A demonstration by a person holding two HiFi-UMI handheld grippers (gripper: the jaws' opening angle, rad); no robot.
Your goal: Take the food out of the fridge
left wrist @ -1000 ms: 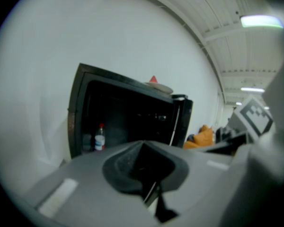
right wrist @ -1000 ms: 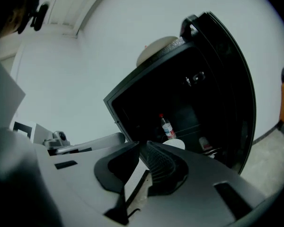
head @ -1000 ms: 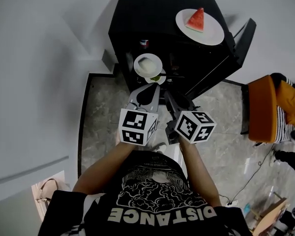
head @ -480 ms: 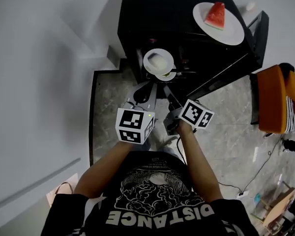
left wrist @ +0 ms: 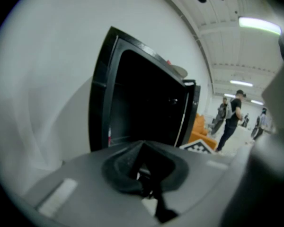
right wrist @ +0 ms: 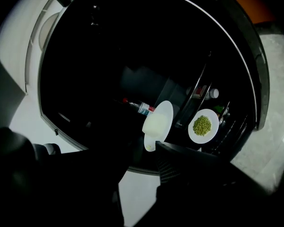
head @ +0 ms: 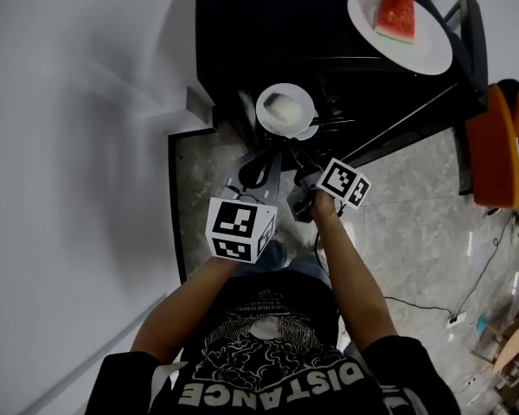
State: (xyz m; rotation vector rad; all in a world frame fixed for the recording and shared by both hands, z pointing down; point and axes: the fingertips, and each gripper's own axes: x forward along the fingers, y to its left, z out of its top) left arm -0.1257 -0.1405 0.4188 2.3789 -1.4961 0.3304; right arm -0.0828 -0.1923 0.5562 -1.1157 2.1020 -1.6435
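Both pairs of jaws are empty, for different reasons. The right gripper (right wrist: pixel 141 152) has just been opening and its jaws now stand wide apart with nothing between them. I judge that spread is meant to take a plate's rim. Just beyond the tips, inside the open fridge (head: pixel 268 24), sits the plate of pale food (right wrist: pixel 157 122). It is the nearest dish to the opening, so it is the natural one to take first. The jaws are close to it but not touching.

The left gripper (left wrist: pixel 142 167) has its jaws closed on nothing. It is held a little nearer to me and to the left, facing the fridge's outer wall, which keeps it out of the right one's path.

Further in, a plate of green food (right wrist: pixel 202 125) lies to the right of the pale one. I cannot tell whether they share a shelf. A small bottle (right wrist: pixel 141 108) lies behind and to the left, deep in the dark.

On top of the fridge, at the far right, a watermelon slice (head: pixel 395 11) rests on a white plate (head: pixel 432 50). It looks already taken out, so I reckon the job is partly done and two dishes remain inside.
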